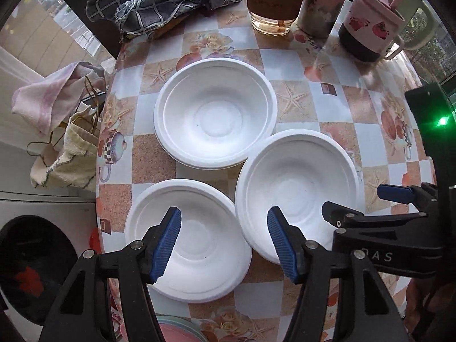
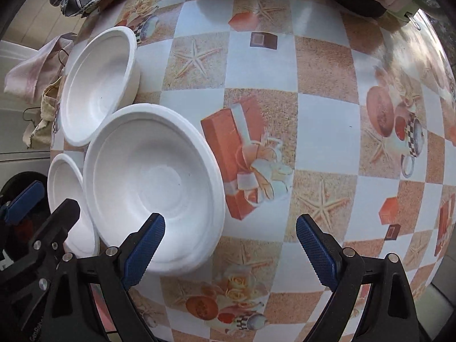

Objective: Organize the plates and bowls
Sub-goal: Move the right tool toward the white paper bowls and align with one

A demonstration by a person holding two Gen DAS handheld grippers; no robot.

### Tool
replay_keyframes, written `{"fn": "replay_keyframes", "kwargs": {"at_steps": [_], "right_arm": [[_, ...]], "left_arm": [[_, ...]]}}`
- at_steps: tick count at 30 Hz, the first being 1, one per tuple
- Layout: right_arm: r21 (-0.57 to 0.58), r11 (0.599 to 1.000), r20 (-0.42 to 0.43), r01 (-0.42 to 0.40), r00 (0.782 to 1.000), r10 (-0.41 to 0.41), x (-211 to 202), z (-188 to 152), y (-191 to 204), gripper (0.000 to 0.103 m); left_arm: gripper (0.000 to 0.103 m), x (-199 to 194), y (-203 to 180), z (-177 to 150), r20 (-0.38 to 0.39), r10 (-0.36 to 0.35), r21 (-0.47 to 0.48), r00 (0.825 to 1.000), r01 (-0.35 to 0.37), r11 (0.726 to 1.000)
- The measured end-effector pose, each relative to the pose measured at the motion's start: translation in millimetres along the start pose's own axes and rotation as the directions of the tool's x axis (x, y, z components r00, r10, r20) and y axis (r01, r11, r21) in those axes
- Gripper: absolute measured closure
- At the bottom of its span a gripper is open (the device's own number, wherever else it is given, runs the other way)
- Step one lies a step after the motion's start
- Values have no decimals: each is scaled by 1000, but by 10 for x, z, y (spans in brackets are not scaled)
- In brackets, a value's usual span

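Three white foam bowls sit close together on the patterned tablecloth (image 2: 327,119). In the left wrist view they are a far bowl (image 1: 215,114), a near-left bowl (image 1: 199,259) and a right bowl (image 1: 299,191). My left gripper (image 1: 225,245) hangs open above them, pointing down. One pad is over the near-left bowl, the other over the right bowl's near rim, and nothing is gripped. My right gripper (image 2: 230,252) is open too. Its left fingertip (image 2: 145,250) is over the near rim of the right bowl (image 2: 154,182), and its right fingertip is over bare cloth. The far bowl (image 2: 99,85) lies beyond.
A checked grey cloth (image 1: 159,2), a glass cup with a cork sleeve (image 1: 270,2), a pink bottle (image 1: 322,2) and a pink mug (image 1: 367,25) line the far side. A pink plate (image 1: 176,330) peeks in at the near edge. Towels (image 1: 57,94) hang beyond the table's left edge.
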State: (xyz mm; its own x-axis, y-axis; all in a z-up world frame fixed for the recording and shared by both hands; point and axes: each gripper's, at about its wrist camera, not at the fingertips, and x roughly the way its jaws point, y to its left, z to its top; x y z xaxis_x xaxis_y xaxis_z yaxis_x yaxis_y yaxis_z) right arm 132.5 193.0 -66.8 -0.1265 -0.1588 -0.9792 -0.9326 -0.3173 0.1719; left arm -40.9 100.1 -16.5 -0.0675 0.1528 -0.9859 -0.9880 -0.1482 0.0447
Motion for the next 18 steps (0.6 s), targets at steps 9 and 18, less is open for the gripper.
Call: {"fn": "replay_keyframes", "kwargs": {"at_steps": [9,18], "right_arm": [[-3,998,-39,-66,997,66,170,134,-19,82],[5,995,-60,-97,993,97,136,-195,-415,84]], "left_arm": [[36,298,-225,254,-43,34,106,998,-30,994],[36,414,-628,206,-84,29,226,996,-9,974]]}}
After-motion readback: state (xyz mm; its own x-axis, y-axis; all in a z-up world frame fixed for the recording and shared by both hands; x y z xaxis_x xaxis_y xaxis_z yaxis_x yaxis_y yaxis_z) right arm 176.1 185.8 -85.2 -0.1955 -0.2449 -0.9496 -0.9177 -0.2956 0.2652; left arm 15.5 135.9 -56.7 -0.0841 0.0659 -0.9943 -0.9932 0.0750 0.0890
